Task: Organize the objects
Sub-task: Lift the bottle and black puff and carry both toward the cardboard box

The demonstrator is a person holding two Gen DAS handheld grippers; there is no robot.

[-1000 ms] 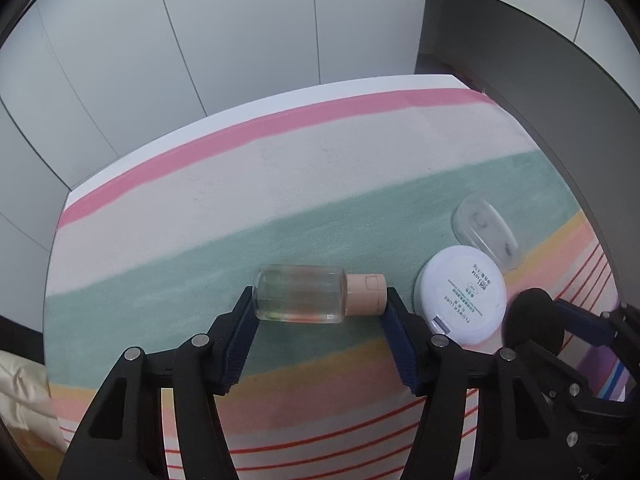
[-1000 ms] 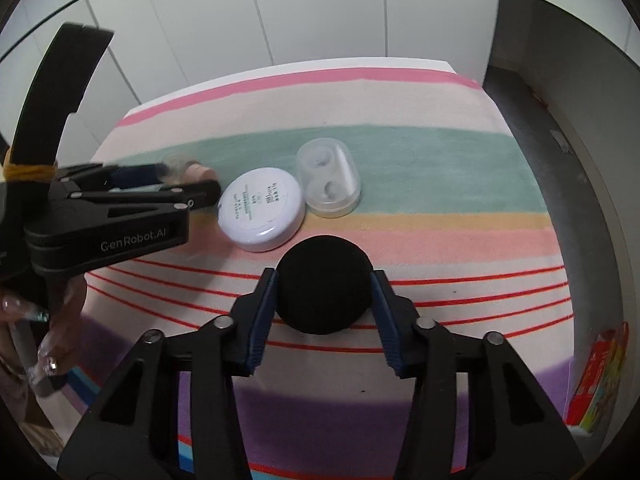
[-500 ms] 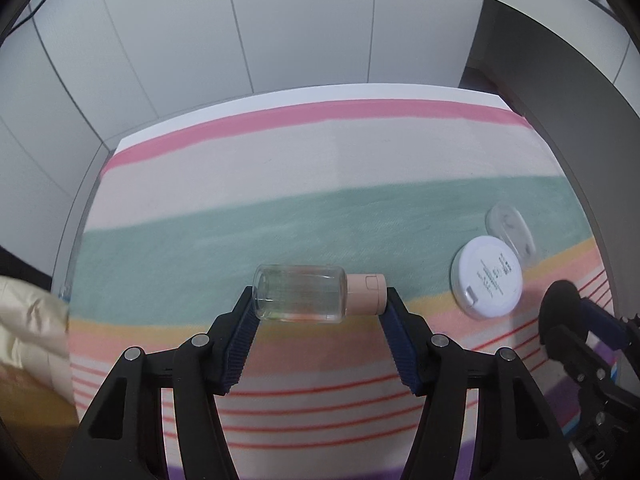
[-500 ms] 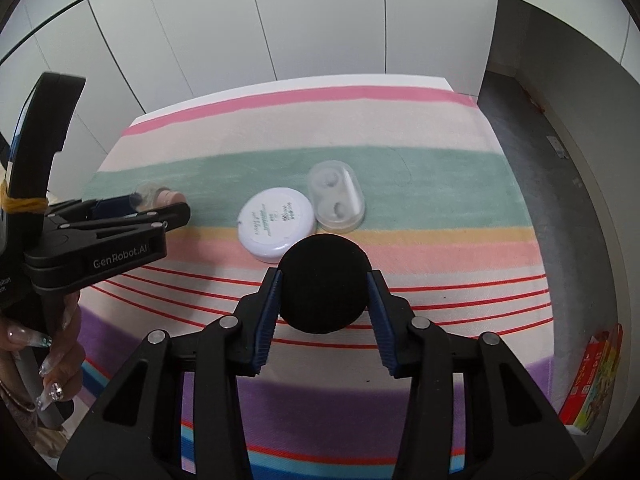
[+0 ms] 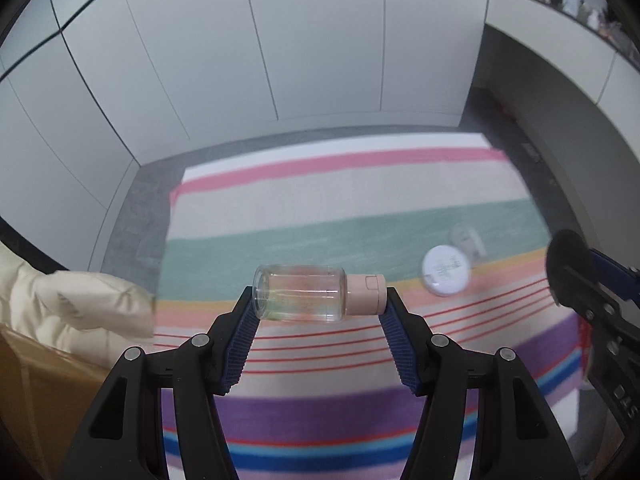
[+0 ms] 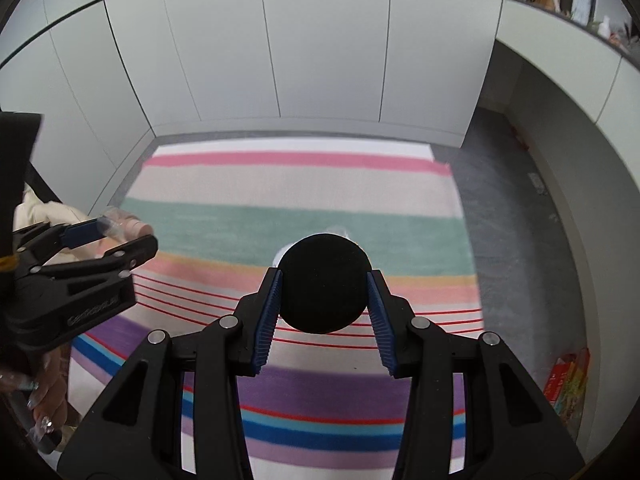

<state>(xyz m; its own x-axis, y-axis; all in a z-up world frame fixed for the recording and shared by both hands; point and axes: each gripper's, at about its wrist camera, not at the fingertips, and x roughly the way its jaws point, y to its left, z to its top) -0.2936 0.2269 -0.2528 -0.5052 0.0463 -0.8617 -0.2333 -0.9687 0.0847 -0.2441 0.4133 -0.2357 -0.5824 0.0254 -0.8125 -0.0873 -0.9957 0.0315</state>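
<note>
My left gripper (image 5: 318,300) is shut on a clear bottle (image 5: 300,292) with a peach cap (image 5: 366,294), held sideways end to end, high above the striped rug (image 5: 320,192). In the right wrist view that gripper (image 6: 120,236) shows at the left with the bottle (image 6: 116,220). My right gripper (image 6: 325,290) is shut on a black round puff (image 6: 324,280), also lifted clear of the rug (image 6: 280,184). The puff (image 5: 566,268) appears at the right edge of the left wrist view. A white round compact (image 5: 446,270) and a clear plastic case (image 5: 468,240) lie on the rug below.
White cabinet doors (image 5: 280,60) stand behind the rug. A cream padded garment (image 5: 60,304) lies at the left over a brown surface. Grey floor (image 6: 520,220) runs along the right, with a colourful box (image 6: 568,380) at the wall. A hand (image 6: 44,400) grips the left tool.
Both grippers have risen from the rug with the bottle and the puff still held. The compact and the clear case now look smaller and farther below.
</note>
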